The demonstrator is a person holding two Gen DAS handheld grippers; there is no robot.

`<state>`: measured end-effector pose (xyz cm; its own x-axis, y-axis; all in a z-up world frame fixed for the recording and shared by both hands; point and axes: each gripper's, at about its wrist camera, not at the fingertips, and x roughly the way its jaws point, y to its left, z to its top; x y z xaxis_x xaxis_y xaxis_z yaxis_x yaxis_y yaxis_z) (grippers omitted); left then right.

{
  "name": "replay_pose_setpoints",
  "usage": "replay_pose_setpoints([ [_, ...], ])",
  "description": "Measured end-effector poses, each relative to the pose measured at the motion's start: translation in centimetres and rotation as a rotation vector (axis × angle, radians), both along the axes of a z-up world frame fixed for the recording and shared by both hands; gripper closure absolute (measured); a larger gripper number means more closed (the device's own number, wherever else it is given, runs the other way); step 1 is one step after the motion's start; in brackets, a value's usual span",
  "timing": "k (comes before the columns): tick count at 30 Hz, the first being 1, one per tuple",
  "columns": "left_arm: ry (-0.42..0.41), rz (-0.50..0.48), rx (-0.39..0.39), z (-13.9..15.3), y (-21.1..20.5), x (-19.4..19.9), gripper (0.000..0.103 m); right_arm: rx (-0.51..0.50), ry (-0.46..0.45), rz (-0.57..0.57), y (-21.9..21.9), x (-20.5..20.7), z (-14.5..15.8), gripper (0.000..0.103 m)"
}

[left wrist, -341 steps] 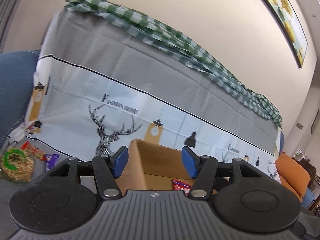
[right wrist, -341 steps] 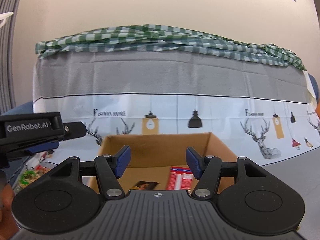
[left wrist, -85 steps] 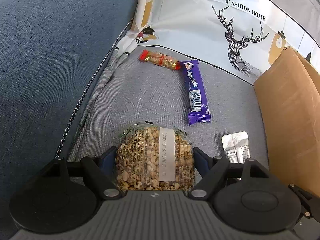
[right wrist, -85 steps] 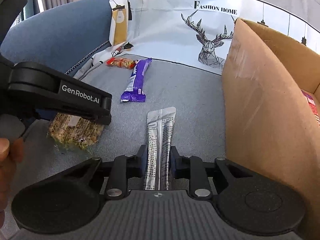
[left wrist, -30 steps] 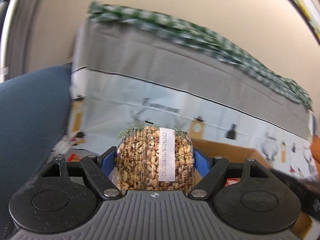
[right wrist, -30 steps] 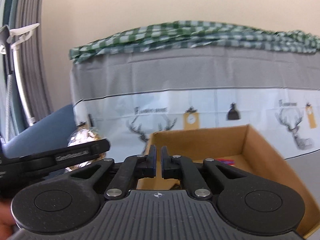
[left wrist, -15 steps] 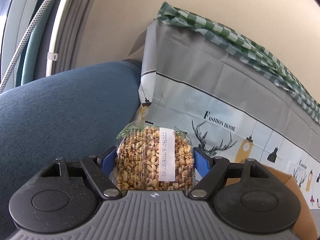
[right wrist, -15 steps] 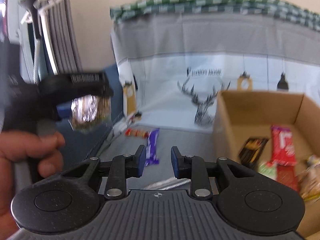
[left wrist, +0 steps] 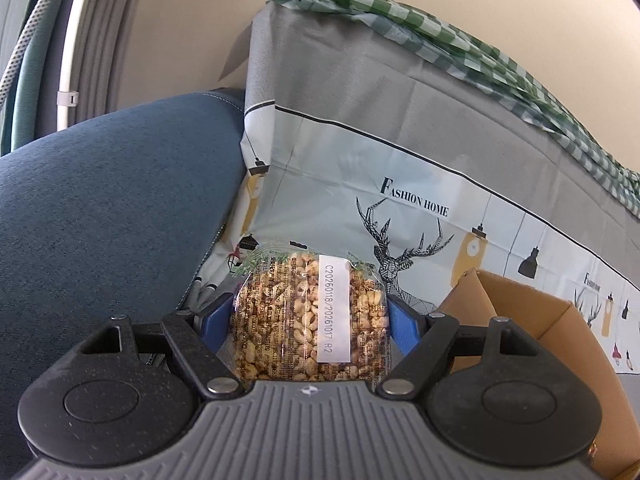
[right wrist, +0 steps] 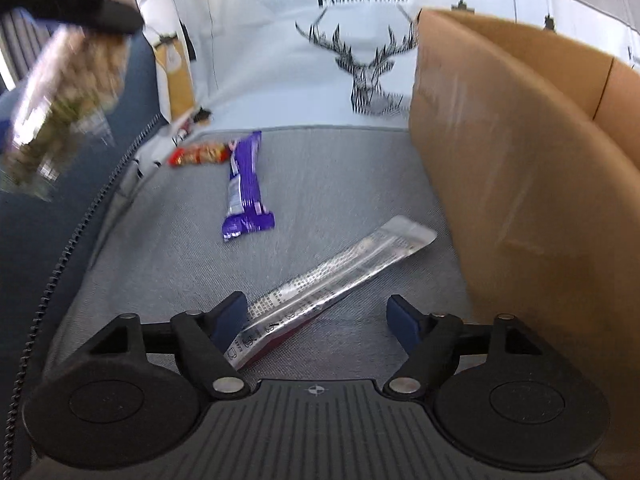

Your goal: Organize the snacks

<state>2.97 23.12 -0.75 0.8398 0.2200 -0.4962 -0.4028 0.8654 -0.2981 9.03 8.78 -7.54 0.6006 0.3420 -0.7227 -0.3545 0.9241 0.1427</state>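
My left gripper [left wrist: 310, 314] is shut on a clear bag of peanuts [left wrist: 308, 312] and holds it up in the air, left of the cardboard box [left wrist: 520, 312]. That bag shows blurred at the upper left of the right wrist view as the peanut bag [right wrist: 60, 100]. My right gripper [right wrist: 318, 318] hangs low over the grey seat with its jaws opening. A silver sachet [right wrist: 336, 276] lies slanted on the seat, its near end between the blue pads, not pressed. Farther off lie a purple bar [right wrist: 245, 188] and a small red-ended snack [right wrist: 200, 154].
The cardboard box [right wrist: 512, 168] stands on the right, its tall side wall close to my right gripper. A blue sofa arm [left wrist: 112, 208] rises on the left. A deer-print cloth [left wrist: 400, 184] covers the backrest behind everything.
My right gripper dropped from box height down to the seat and its jaws went from shut to wide apart, now framing the silver sachet. My left gripper swung left, still holding the peanut bag.
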Motion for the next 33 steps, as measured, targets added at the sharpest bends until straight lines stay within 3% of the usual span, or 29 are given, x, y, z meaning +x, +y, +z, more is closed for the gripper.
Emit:
replay_pose_setpoints([
  [2,0.001,-0.004,-0.005,0.0,0.1,0.0,0.020,-0.019,-0.033,0.027,0.7,0.1,-0.1,0.037],
  [4,0.000,-0.003,-0.008,0.1,0.3,-0.1,0.020,-0.045,-0.072,0.062,1.2,0.1,-0.1,0.067],
  [6,-0.003,0.001,-0.010,0.1,0.6,-0.1,0.020,-0.044,-0.085,0.090,1.2,0.3,0.0,0.081],
  [9,-0.003,0.011,-0.014,0.2,0.8,-0.2,0.020,-0.043,-0.099,0.077,0.5,0.7,0.5,0.091],
  [24,-0.003,0.016,0.017,0.3,0.4,0.0,0.020,0.087,-0.337,0.136,-5.0,-2.7,10.7,0.093],
  [33,-0.018,-0.029,0.063,0.5,-2.9,1.0,0.020,0.121,-0.427,0.057,-11.2,-2.4,14.6,0.093],
])
